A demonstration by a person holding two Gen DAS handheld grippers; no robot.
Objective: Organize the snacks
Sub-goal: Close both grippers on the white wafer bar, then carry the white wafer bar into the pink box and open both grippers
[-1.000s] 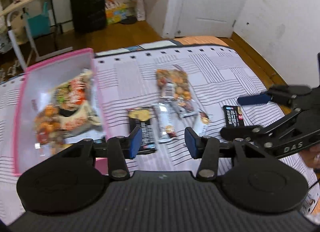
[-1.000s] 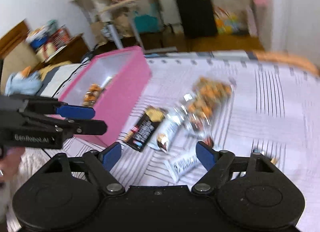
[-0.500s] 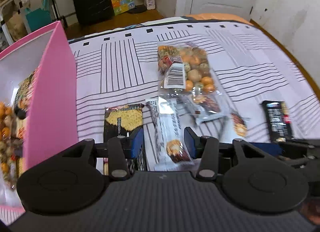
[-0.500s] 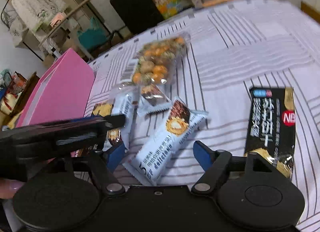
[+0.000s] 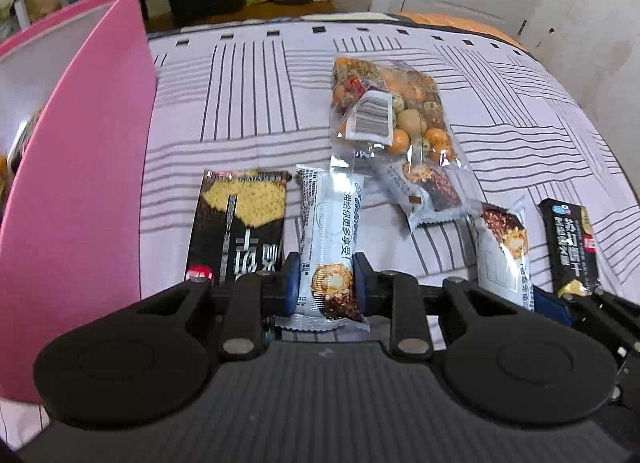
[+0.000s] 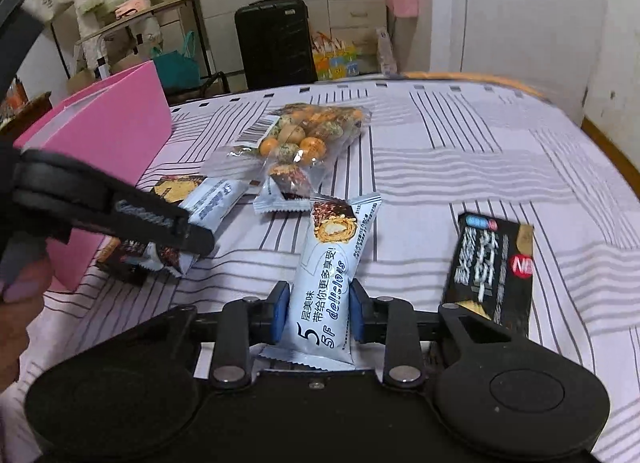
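On the striped bedsheet my left gripper [image 5: 326, 283] is closing its jaws on a white cake-roll bar [image 5: 332, 223], with both blue pads pressing its sides. In the same way my right gripper [image 6: 319, 311] grips a second white bar [image 6: 328, 263] near its lower end. Seen from the right wrist, the left gripper [image 6: 200, 241] reaches in from the left over its bar [image 6: 212, 199]. A black cracker pack [image 5: 240, 231] lies beside the pink box [image 5: 80, 183]. Another black pack [image 6: 492, 267] lies to the right.
A clear bag of round snacks [image 5: 392, 111] and a small grey packet [image 5: 428, 191] lie beyond the bars. The pink box wall [image 6: 112, 131] stands close on the left. A black suitcase [image 6: 276, 43] and shelves are behind the bed; a wall borders the right edge.
Both grippers dropped toward the bedsheet and moved in over the bars. Each pair of jaws went from apart to pressed on a white bar.
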